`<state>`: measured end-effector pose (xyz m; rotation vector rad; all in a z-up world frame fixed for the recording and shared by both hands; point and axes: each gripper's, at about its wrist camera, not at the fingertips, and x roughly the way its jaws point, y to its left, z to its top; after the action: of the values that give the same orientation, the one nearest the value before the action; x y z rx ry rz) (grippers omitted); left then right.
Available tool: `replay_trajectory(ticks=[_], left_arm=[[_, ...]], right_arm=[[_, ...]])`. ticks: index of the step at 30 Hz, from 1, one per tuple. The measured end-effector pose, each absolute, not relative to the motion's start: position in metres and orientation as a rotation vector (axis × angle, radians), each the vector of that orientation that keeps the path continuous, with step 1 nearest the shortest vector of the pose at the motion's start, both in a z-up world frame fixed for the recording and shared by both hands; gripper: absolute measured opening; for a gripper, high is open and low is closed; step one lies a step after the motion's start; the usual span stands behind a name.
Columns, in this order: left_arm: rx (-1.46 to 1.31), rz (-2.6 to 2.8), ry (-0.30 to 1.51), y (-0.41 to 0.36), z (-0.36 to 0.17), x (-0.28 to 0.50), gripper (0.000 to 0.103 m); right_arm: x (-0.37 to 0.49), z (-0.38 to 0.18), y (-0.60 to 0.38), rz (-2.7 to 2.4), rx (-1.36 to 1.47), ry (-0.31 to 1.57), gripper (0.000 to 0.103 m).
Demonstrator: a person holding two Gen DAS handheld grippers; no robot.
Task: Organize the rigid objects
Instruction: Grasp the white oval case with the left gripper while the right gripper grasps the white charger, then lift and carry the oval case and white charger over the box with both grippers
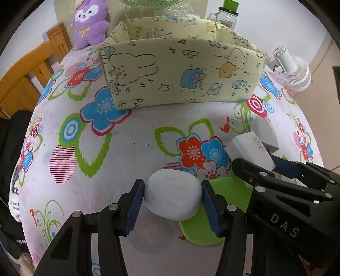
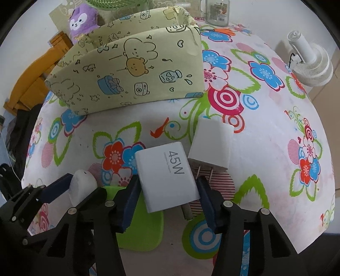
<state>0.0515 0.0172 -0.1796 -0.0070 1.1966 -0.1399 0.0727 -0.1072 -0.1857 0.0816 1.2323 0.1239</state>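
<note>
In the left wrist view my left gripper (image 1: 173, 203) is shut on a white oval case (image 1: 173, 194), one blue pad pressed against each end. Part of a flat green piece (image 1: 229, 191) lies beneath it. In the right wrist view my right gripper (image 2: 167, 197) is shut on a white 45W charger (image 2: 165, 174), which is tilted between the pads. A second white charger (image 2: 210, 146) lies just right of it, prongs toward me. The two grippers sit side by side. The right gripper (image 1: 255, 161) shows at the left view's right edge, and the left gripper (image 2: 70, 189) at the right view's lower left.
A pale yellow-green patterned box (image 1: 180, 70) (image 2: 127, 70) stands open-topped farther back on the flowered tablecloth (image 1: 106, 148). Behind it are a purple plush toy (image 1: 90, 23) and a glass jar mug (image 1: 225, 17). A white fan (image 2: 310, 61) sits off the right side, a wooden chair (image 1: 31, 74) on the left.
</note>
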Motion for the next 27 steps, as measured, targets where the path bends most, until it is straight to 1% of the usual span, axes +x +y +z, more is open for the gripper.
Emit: replay_trajectory(ticks=[5, 14, 19, 22, 27], left_arm=[[0.0, -0.115, 1.209, 0.023, -0.179, 0.058, 0.056], [0.031, -0.105, 1.228, 0.03, -0.184, 0.066, 0.056], [0.048, -0.116, 1.223, 0.029, -0.184, 0.072, 0.056], [0.045, -0.119, 1.215, 0.029, -0.184, 0.072, 0.056], [0.015, -0.123, 1.215, 0.033, -0.184, 0.073, 0.056]], right_arm=[[0.079, -0.182, -0.102, 0.128, 0.077, 1.223, 0.053], [0.091, -0.193, -0.091, 0.131, 0.071, 1.265, 0.053], [0.1, -0.195, -0.084, 0.125, 0.032, 1.239, 0.054], [0.105, -0.195, -0.081, 0.12, 0.003, 1.246, 0.051], [0.104, -0.194, -0.083, 0.114, 0.018, 1.25, 0.05]])
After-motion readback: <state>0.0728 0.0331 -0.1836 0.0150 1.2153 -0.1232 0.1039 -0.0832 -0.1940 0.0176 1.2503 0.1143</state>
